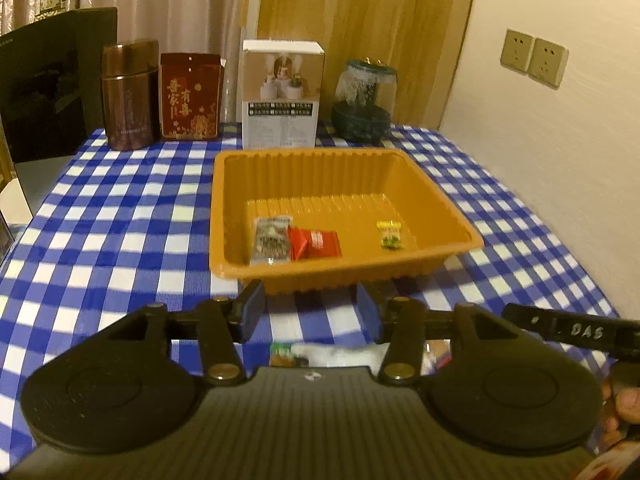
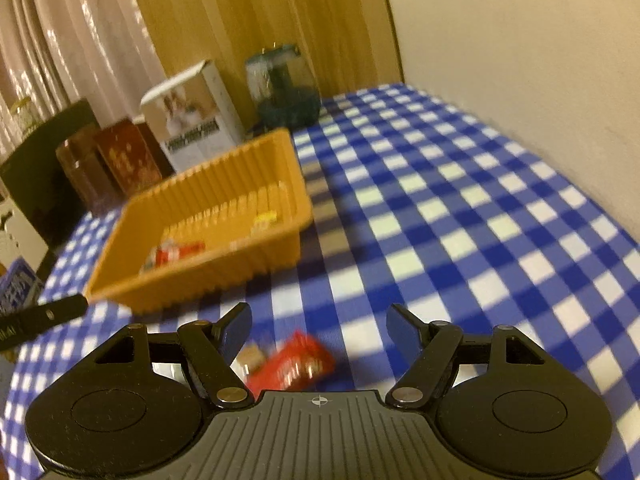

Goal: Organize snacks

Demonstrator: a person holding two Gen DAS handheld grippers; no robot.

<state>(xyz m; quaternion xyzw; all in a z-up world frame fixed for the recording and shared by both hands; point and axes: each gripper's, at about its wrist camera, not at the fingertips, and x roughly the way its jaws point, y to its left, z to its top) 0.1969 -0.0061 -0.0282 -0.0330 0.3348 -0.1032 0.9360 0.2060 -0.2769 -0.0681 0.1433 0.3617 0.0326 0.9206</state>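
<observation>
The crinkly red foil snack packet (image 2: pixel 294 364) lies under the released right gripper (image 2: pixel 319 330); lower squarely, pinch mid-body; left gripper (image 1: pixel 311 312) idles unclenched.

Red snack packet (image 2: pixel 294 364) between open right hand-held gripper (image 2: pixel 319 322) fingers.

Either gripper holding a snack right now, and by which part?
Nothing held. Left gripper and right gripper both have jaws open; a red packet lies on the cloth below the right.
</observation>
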